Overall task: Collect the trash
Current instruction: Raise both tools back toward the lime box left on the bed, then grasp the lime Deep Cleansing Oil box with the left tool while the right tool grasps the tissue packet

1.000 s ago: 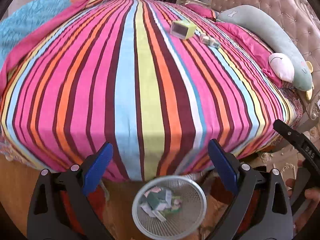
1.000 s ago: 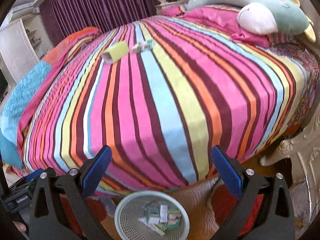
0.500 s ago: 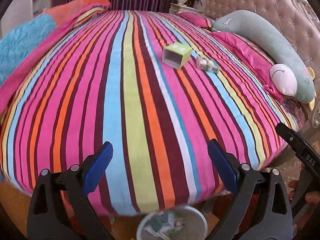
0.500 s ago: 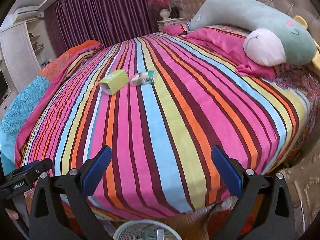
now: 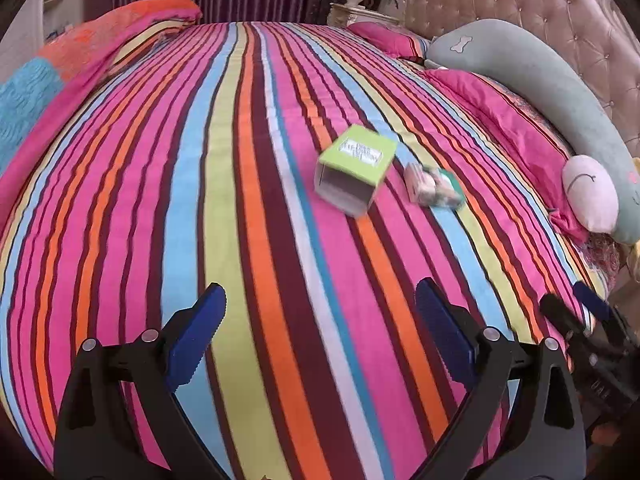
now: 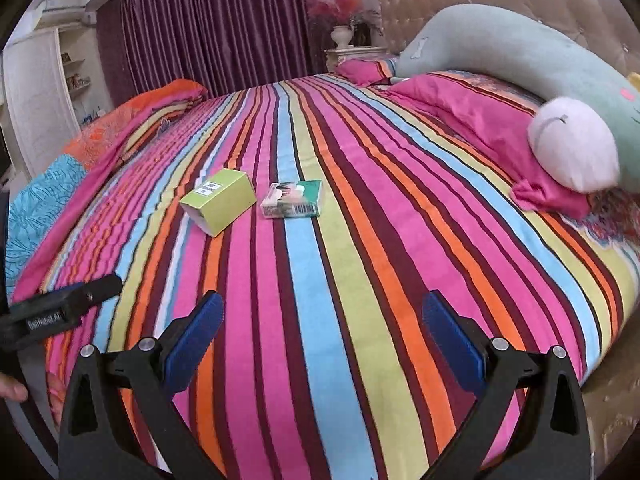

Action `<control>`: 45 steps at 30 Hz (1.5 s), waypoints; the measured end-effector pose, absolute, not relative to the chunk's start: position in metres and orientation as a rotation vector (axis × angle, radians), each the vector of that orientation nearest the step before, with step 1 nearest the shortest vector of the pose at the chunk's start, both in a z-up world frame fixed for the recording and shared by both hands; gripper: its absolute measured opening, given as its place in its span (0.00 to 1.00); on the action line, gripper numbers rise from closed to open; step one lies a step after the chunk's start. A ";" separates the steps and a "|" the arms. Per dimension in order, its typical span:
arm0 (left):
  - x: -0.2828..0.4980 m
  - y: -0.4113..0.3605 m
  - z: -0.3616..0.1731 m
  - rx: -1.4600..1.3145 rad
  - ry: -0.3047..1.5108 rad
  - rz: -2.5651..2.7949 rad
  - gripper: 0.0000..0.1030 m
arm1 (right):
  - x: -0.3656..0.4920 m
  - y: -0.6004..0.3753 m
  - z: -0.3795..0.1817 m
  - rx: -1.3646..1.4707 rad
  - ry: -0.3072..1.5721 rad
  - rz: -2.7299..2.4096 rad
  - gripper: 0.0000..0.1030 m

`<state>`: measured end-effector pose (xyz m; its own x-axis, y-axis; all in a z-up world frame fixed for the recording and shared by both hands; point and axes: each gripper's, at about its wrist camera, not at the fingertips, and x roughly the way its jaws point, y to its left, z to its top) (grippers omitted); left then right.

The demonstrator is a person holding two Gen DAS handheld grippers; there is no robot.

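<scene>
**Both grippers advancing over the bed toward two remaining boxes**

While the wire waste basket that was showing under the near edge of the bed a second ago is no longer appearing in either view, the left gripper [image 5: 320, 320] and the right gripper [image 6: 322, 324] are now travelling out over the striped bedspread [image 6: 360, 280]. Each is standing with its blue pads spread wide and carrying nothing. The boxes are reading larger and nearer than half a second ago. In my judgement this is indicating a finished drop and a fresh approach for the next pickup.

Near edge: bare bedspread is lying beneath both grippers, with nothing obstructing a forward reach. The two tools are running side by side, each appearing at the margin of the other's view, apart and not touching.

Middle of the bed: the green carton [image 6: 219, 200] is lying on its side, its open end facing the left wrist view. Just beside it, toward the headboard side, the small printed box [image 6: 292, 199] is lying flat. A narrow gap is showing between them.

Far side: the long plush pillow [image 6: 520, 56] and pink pillows are occupying the headboard edge, well apart from both boxes. A folded blanket [image 6: 136, 120] is bordering the opposite edge. Open bedspread is surrounding the boxes otherwise, allowing approach from the near edge.
</scene>
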<state>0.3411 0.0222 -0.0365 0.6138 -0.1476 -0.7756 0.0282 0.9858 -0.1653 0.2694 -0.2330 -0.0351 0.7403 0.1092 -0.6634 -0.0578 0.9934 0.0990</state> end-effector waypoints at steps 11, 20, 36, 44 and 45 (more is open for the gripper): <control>0.426 0.000 -0.052 -0.101 0.969 -0.168 0.90 | 0.333 -0.218 -0.054 0.056 0.775 0.121 0.93; 0.471 -0.020 -0.063 -0.040 1.016 -0.206 0.90 | 0.373 -0.203 -0.068 0.030 0.813 0.131 0.93; 0.522 -0.017 -0.088 -0.084 1.121 -0.200 0.90 | 0.425 -0.180 -0.082 -0.055 0.810 0.136 0.93; 0.521 -0.014 -0.093 -0.086 1.108 -0.215 0.62 | 0.447 -0.170 -0.088 -0.104 0.831 0.095 0.92; 0.520 -0.013 -0.093 -0.094 1.109 -0.218 0.62 | 0.450 -0.169 -0.089 -0.111 0.843 0.090 0.92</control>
<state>0.5198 -0.0127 -0.0927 0.4269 -0.2210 -0.8768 0.1276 0.9747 -0.1836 0.4500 -0.1695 -0.0890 0.6621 0.0357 -0.7485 -0.1234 0.9904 -0.0619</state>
